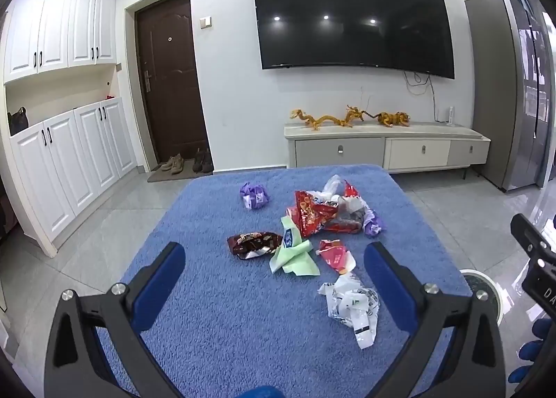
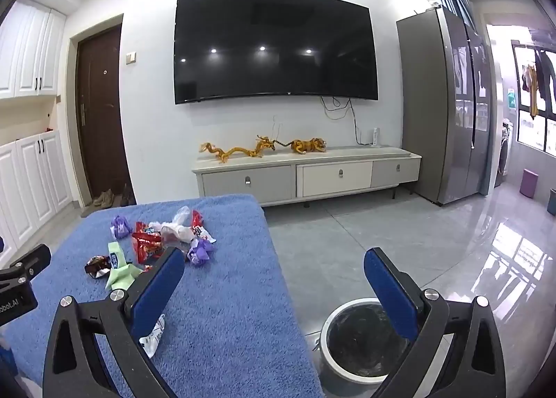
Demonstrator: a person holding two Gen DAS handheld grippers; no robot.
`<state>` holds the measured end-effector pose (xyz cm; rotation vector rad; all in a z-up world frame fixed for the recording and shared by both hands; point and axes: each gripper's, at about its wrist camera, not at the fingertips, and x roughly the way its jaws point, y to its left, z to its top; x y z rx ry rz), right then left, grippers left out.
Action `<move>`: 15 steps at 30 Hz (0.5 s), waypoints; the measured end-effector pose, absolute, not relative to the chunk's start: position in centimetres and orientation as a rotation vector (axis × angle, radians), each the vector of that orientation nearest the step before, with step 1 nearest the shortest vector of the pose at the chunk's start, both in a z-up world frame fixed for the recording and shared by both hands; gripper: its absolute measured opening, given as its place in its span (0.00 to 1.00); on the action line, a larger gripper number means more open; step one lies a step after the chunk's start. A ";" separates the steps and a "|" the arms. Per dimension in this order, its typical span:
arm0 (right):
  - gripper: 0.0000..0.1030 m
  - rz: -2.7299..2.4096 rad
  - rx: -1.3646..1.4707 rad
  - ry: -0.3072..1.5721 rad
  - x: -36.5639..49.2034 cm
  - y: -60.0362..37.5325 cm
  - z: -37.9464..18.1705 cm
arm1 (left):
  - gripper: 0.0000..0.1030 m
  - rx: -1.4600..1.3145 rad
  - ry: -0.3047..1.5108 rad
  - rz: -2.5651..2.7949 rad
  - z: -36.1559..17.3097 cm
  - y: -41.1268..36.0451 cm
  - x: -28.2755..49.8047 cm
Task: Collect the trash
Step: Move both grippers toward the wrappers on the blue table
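Crumpled wrappers lie on a blue fuzzy table (image 1: 226, 328): a white one (image 1: 351, 307) nearest, a green one (image 1: 295, 255), a dark brown one (image 1: 253, 243), a small red one (image 1: 333, 253), a red pile (image 1: 319, 213) and a purple one (image 1: 253, 194). My left gripper (image 1: 274, 259) is open and empty above the table, short of the wrappers. My right gripper (image 2: 274, 266) is open and empty over the table's right edge (image 2: 278, 259), above a white bin (image 2: 330, 356) with a black liner on the floor. The white wrapper (image 2: 154, 335) is partly hidden behind my right gripper's left finger.
A TV stand (image 2: 305, 175) with golden figures and a wall TV (image 2: 274, 47) are ahead. A grey fridge (image 2: 448, 113) stands right, white cabinets (image 1: 69, 154) and a brown door (image 1: 166, 85) left. Grey tiled floor surrounds the table.
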<state>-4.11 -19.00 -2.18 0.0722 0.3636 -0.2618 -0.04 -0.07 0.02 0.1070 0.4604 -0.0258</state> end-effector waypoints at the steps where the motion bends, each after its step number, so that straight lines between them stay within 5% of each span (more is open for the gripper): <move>1: 1.00 -0.262 0.072 0.359 -4.2 -19.0 -2.2 | 1.00 0.108 0.457 -0.027 0.0 -0.1 -0.1; 15: 1.00 -0.274 0.063 0.369 -3.7 -18.9 -3.1 | 1.00 0.098 0.447 -0.044 0.4 0.0 0.6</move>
